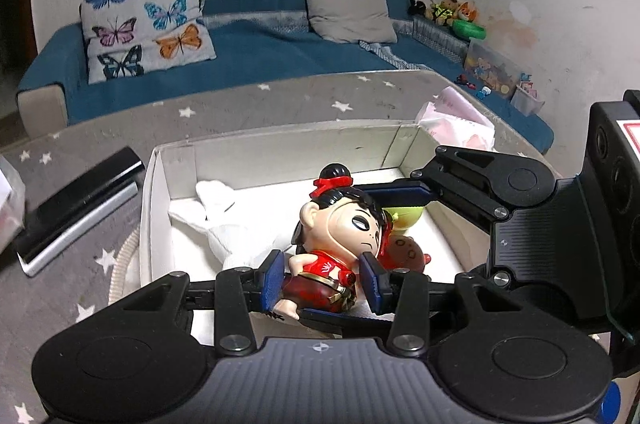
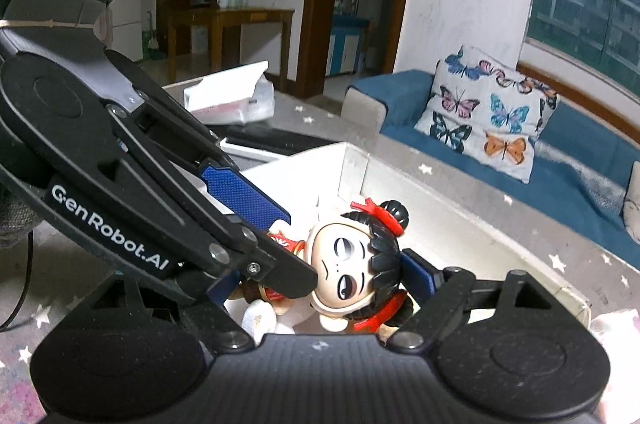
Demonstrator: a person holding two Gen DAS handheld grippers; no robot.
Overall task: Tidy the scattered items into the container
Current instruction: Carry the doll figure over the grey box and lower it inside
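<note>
A doll figure [image 1: 340, 244] with black hair, red bows and a red outfit lies inside the white box [image 1: 280, 148]. My left gripper [image 1: 322, 282] has its blue pads on either side of the doll's body, shut on it. My right gripper [image 2: 328, 280] reaches into the box from the right and it also shows in the left wrist view [image 1: 404, 194]; its pads flank the doll's head [image 2: 352, 264], open around it. A white cloth [image 1: 216, 220], a green item [image 1: 404, 216] and a brown toy [image 1: 404, 250] lie in the box too.
The box stands on a grey star-patterned table cover [image 1: 240, 108]. A black and silver flat device [image 1: 76, 212] lies left of the box. A pink tissue pack [image 1: 456, 124] sits at its far right. A blue sofa with a butterfly cushion [image 1: 148, 24] lies behind.
</note>
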